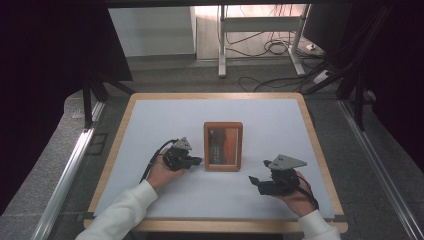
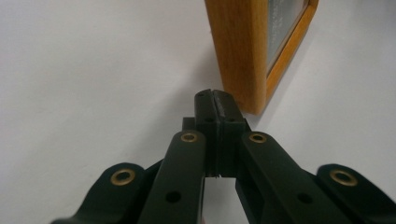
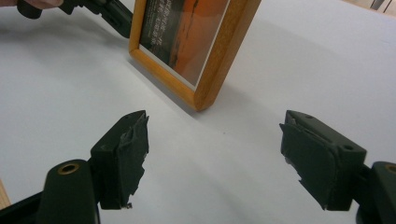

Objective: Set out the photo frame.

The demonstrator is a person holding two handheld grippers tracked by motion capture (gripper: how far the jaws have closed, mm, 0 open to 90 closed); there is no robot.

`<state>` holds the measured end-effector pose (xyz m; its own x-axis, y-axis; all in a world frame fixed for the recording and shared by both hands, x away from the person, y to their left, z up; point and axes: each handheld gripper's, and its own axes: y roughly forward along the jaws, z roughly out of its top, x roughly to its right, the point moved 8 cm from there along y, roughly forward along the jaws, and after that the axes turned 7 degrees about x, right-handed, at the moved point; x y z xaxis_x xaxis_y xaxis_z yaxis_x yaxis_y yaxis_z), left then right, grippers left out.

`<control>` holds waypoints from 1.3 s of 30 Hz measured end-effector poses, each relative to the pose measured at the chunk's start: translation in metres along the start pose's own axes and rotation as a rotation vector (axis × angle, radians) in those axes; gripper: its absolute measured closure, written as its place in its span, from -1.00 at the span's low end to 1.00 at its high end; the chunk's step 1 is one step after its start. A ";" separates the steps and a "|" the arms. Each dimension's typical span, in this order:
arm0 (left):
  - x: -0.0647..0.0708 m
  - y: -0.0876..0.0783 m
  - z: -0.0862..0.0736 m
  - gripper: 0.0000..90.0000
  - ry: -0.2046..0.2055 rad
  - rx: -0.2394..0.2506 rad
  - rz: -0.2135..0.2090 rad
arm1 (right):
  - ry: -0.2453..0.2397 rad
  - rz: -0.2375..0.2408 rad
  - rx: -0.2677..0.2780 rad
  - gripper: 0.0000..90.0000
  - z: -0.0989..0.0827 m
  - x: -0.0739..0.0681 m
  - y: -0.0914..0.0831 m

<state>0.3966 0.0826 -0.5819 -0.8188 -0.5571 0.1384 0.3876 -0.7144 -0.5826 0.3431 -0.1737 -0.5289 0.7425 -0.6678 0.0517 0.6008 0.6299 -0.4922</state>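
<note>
A wooden picture frame with an orange photo lies flat in the middle of the white table. My left gripper rests just left of the frame's near left corner, jaws shut with nothing between them. In the left gripper view its tips sit almost against the frame's wooden edge. My right gripper is off the frame's near right corner, a short gap away, and stands open. The right gripper view shows its two pads wide apart, the frame ahead of them, the left gripper beyond.
The white table top has a wooden rim. Behind the table stand metal desk legs with cables on the floor. Dark curtains hang at both sides. A metal rail runs along the left.
</note>
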 end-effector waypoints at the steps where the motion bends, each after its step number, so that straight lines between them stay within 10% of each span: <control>1: -0.001 -0.003 0.001 1.00 0.002 0.006 0.005 | 0.003 0.003 -0.002 -0.48 0.000 0.000 0.001; 23: -0.006 -0.040 -0.010 0.89 -0.047 0.074 0.091 | -0.006 0.007 -0.018 -0.48 -0.009 -0.003 0.008; 39: -0.004 -0.059 -0.026 -0.25 -0.114 0.085 0.180 | 0.076 -0.049 -0.018 -0.50 -0.028 0.014 -0.001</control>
<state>0.3657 0.1380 -0.5690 -0.6818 -0.7197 0.1311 0.5614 -0.6297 -0.5370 0.3450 -0.1947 -0.5519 0.6873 -0.7263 0.0101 0.6301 0.5891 -0.5059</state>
